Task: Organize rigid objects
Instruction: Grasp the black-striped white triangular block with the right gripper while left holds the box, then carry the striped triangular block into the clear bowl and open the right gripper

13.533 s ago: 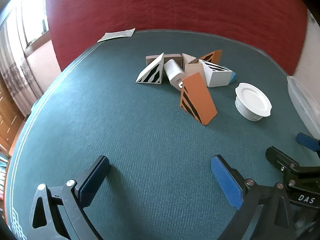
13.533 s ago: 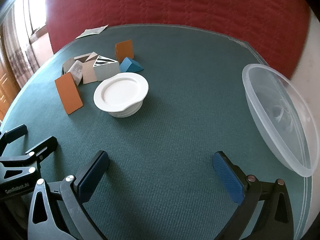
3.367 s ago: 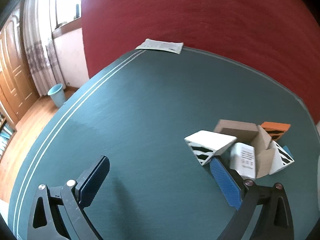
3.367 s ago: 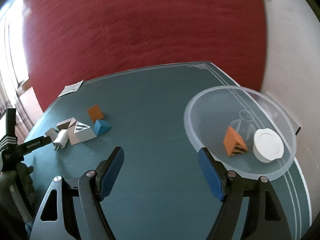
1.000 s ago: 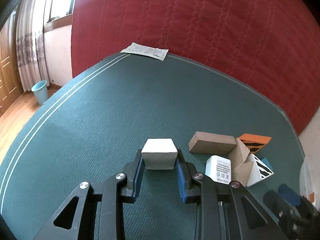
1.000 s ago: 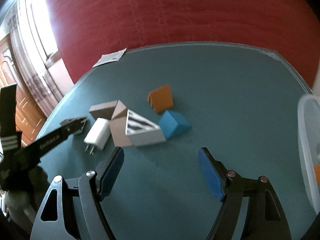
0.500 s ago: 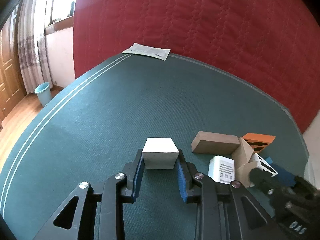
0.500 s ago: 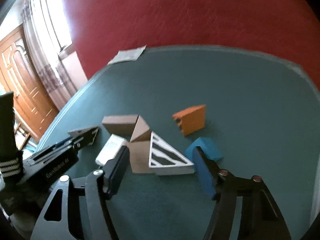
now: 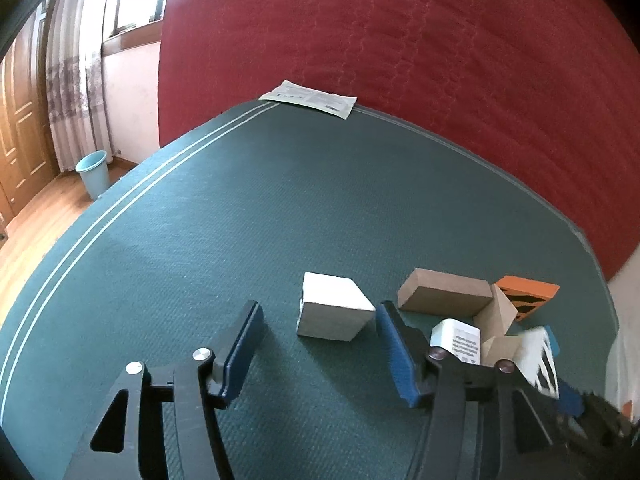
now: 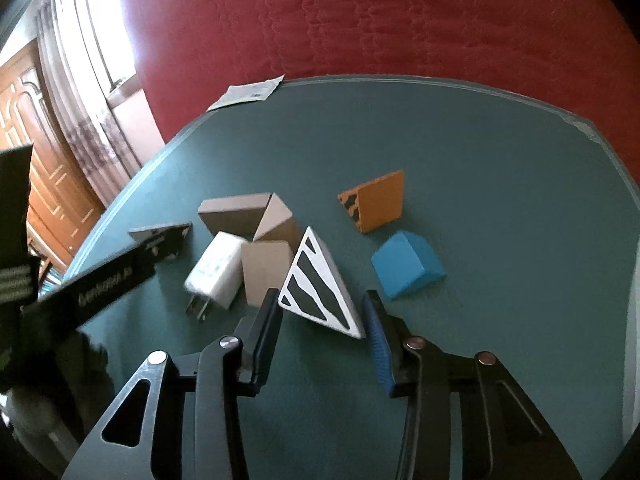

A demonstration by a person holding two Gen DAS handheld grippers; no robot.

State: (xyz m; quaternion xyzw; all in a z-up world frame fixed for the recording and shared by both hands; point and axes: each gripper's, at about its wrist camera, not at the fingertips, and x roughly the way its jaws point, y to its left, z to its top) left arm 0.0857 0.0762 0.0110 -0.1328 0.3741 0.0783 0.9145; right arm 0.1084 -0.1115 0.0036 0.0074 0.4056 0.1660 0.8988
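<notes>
In the left wrist view my left gripper (image 9: 318,334) is open, its pads on either side of a white block (image 9: 332,311) that lies on the green table (image 9: 240,208). To its right lie a brown block (image 9: 444,297), an orange striped wedge (image 9: 526,292) and a white charger (image 9: 456,339). In the right wrist view my right gripper (image 10: 322,316) is open around a white black-striped wedge (image 10: 320,290) and is not closed on it. An orange wedge (image 10: 378,200), a blue wedge (image 10: 406,264), the charger (image 10: 216,270) and brown blocks (image 10: 248,210) lie around it.
A sheet of paper (image 9: 310,94) lies at the table's far edge against the red quilted wall (image 9: 400,40). A blue bin (image 9: 93,172) stands on the wooden floor to the left. The left gripper's body (image 10: 104,276) crosses the left of the right wrist view.
My left gripper has opened and let go of the white block, which now rests on the table. My right gripper has moved in around the striped wedge.
</notes>
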